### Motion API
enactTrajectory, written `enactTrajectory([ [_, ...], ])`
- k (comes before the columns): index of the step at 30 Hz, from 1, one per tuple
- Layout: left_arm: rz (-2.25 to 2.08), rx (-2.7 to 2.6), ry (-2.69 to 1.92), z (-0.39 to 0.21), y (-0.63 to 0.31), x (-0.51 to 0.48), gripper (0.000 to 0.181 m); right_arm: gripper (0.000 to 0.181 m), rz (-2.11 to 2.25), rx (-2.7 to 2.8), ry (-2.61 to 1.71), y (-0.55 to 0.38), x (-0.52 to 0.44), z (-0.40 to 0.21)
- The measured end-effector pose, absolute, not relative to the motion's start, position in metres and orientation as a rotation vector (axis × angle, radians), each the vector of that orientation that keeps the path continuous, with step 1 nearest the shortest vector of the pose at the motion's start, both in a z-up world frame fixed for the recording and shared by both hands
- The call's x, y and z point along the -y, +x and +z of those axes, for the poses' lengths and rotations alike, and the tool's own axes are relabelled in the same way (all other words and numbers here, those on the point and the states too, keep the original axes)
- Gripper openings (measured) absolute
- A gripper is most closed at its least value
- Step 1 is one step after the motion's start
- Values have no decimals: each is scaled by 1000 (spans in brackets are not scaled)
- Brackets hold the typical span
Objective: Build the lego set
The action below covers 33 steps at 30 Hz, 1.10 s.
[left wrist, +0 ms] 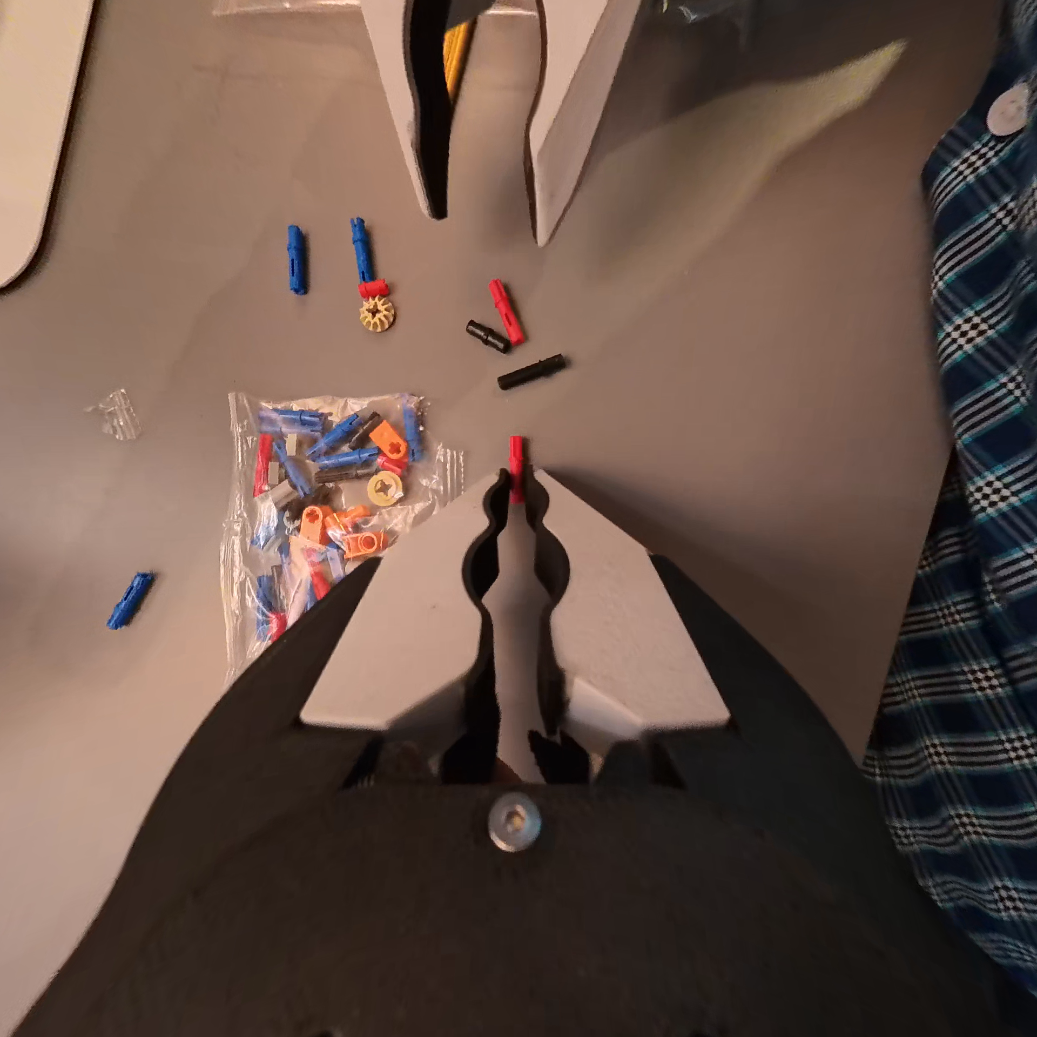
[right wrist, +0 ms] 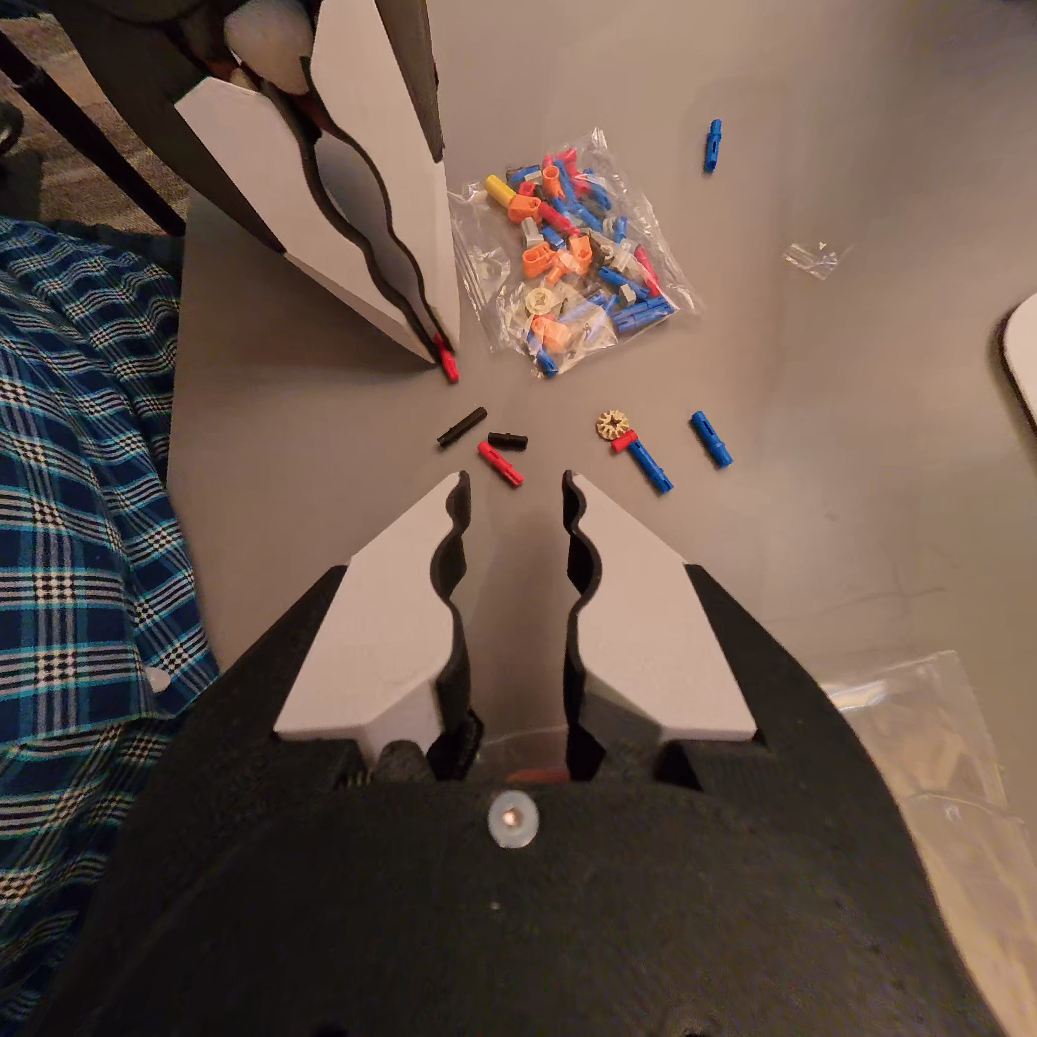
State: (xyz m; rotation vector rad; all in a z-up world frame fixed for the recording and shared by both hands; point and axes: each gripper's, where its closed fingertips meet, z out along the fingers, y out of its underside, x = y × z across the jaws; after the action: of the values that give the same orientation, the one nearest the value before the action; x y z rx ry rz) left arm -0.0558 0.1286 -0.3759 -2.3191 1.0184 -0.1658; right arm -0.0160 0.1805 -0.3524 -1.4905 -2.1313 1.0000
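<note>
My left gripper point(left wrist: 519, 477) is shut on a red pin point(left wrist: 515, 463) that sticks out past its tips, low over the grey table; it also shows in the right wrist view point(right wrist: 443, 350) with the red pin point(right wrist: 447, 359). My right gripper point(right wrist: 515, 477) is open and empty, tips just short of a loose red pin point(right wrist: 500, 463), a short black pin point(right wrist: 507, 440) and a long black pin point(right wrist: 462, 427). A tan gear point(right wrist: 611, 423) with a red bush and blue pin point(right wrist: 648, 464) lies to the right. A clear bag of parts point(right wrist: 572, 252) lies beyond.
Loose blue pins point(right wrist: 711, 439) point(right wrist: 712, 145) lie on the table point(right wrist: 336, 426). A torn plastic scrap point(right wrist: 811, 259) lies at the right, another clear bag point(right wrist: 920, 746) near my right gripper. A person's plaid shirt point(right wrist: 73, 477) borders the table's left edge. A white board edge point(left wrist: 33, 140) is far left. Across from one pair of fingers to the other is roughly 8 cm. From the right gripper's tips to the tan gear point(right wrist: 611, 423) is close to 4 cm. My left wrist view point(left wrist: 378, 311) looks at it from another angle.
</note>
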Motion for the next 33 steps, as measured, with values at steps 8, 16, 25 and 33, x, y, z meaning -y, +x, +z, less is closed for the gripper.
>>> enactTrajectory([
  [8, -136, -946, -2327, -375, -59, -131, 2, 29, 991, 2153, -1482, -16, -179, -355],
  [16, -129, -876, -2317, -372, -60, -133, 2, 23, 970, 2223, -1417, -17, -167, -357],
  [25, -124, -839, -2317, -371, -62, -132, 2, 14, 939, 2323, -1336, -17, -146, -364],
  [33, -133, -830, -2311, -371, -63, -133, 2, 12, 941, 2365, -1333, -20, -133, -372],
])
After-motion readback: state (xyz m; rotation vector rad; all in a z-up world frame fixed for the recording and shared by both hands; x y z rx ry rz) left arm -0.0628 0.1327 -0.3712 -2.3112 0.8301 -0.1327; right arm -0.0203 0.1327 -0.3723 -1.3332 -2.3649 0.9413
